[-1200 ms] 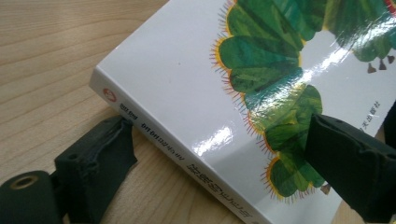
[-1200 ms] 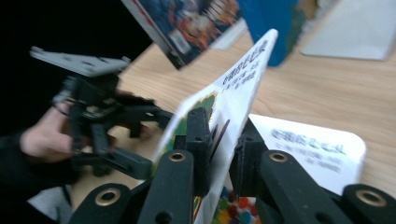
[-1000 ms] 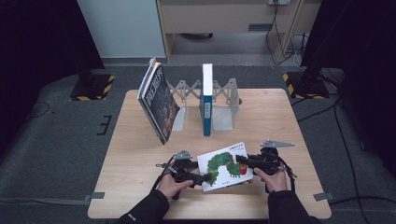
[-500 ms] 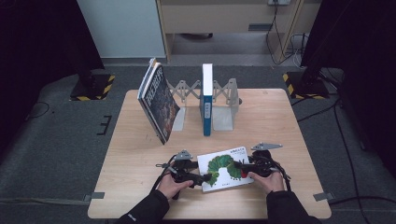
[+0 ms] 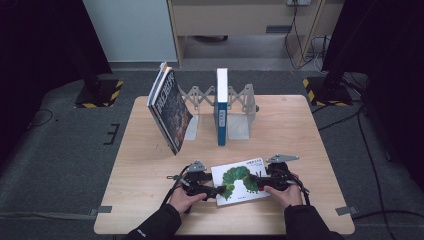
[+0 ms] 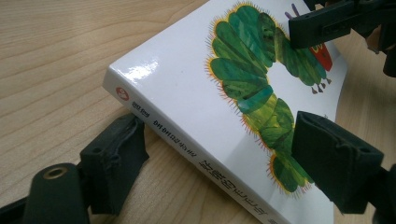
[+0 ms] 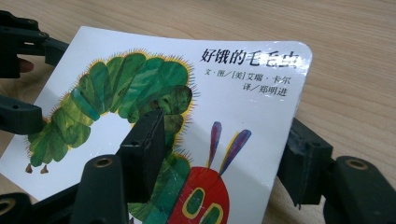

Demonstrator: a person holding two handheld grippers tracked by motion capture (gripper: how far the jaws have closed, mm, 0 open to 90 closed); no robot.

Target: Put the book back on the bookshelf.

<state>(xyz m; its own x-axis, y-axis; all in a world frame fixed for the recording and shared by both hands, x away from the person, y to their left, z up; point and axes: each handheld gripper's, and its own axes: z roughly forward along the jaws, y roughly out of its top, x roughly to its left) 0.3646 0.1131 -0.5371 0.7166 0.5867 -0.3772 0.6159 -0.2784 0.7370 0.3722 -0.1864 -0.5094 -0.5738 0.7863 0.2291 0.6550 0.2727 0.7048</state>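
I bracket the picture book (image 5: 240,181), flat at the table's (image 5: 150,165) near edge, with 2 grippers. Left gripper (image 5: 216,190) straddles the spine, pads closing in. Right gripper (image 5: 256,181) has just been opening, cover between its jaws, unpinched. Clamp both evenly before lifting toward the rack (image 5: 240,112).

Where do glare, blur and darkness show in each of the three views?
High view: the room around the table is dark. Left gripper view: glare on the caterpillar book near its spine corner. Right gripper view: glare washes over the last title characters; near tongs slightly soft.
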